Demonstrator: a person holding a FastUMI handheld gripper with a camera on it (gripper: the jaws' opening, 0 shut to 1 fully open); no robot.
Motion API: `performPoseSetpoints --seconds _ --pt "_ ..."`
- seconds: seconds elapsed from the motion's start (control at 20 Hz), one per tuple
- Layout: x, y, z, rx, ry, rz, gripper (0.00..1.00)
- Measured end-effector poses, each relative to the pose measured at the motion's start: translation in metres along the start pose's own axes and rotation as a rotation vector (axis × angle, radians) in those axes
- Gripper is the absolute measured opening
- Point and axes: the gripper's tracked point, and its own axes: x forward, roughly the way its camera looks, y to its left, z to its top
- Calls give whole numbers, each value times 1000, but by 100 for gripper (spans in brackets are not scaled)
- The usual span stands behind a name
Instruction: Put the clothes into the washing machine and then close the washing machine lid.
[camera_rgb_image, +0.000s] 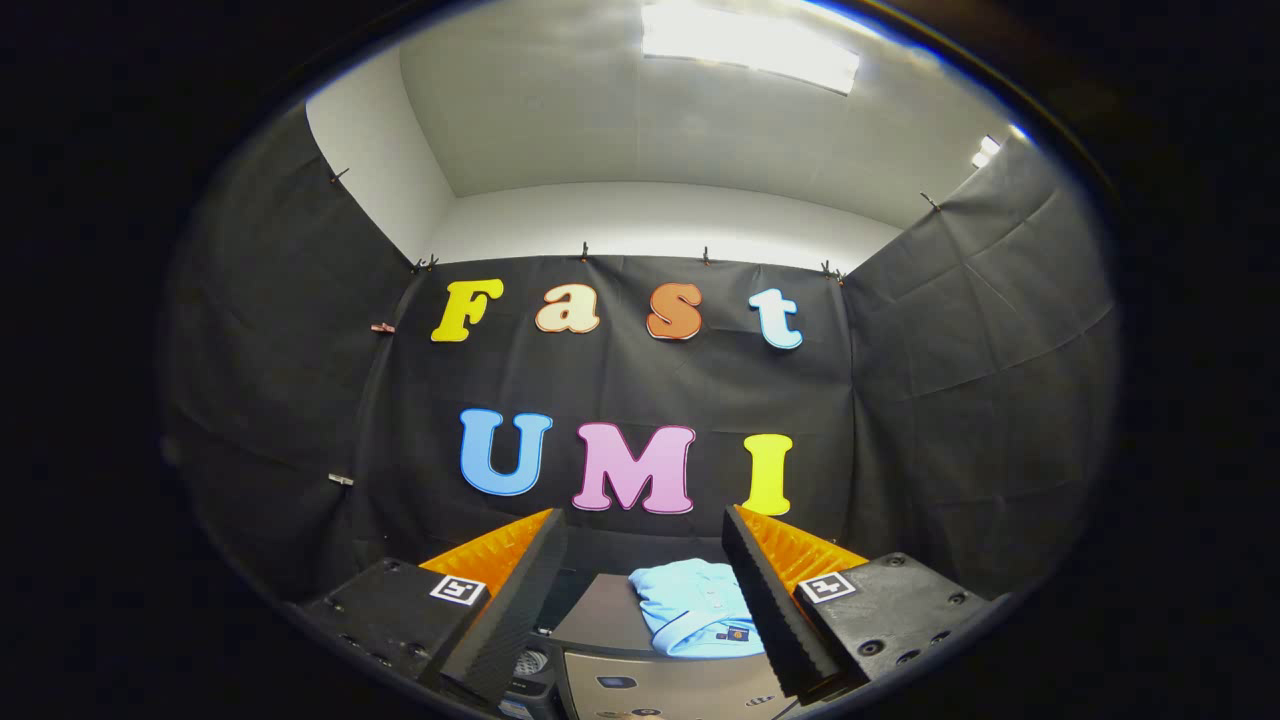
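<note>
We hold the gripper level and well back from the work, its two fingers spread wide apart with nothing between them. In the lower middle of the frame, framed by that gap, sits a folded light blue garment, a shirt by the look of its collar and the small dark tag near its hem. It lies on top of a grey box-like body that we take to be the washing machine, though the fisheye crowds it into the very bottom of the frame and we cannot say for sure whether the dark flat panel under the cloth is the closed lid or some other part. The garment lies closer to the right finger, whose inner edge overlaps part of it in the picture, but the fingers are apart from it and not touching. We judge that the task is at its opening step: the approach to pick up the clothes, with nothing grasped and nothing yet inside the machine. The next move calls for us to tip the gripper downward and bring it forward, shifting slightly right so the folded bundle sits between the fingers, then close on a thick fold so the whole shirt lifts together.
</note>
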Motion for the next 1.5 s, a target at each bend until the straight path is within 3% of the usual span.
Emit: performPoseSetpoints --seconds 1.0,1.5 --pt "5 -4 -3 -3 -1 15 97" --pt "60 -44 -22 -18 47 -58 97"
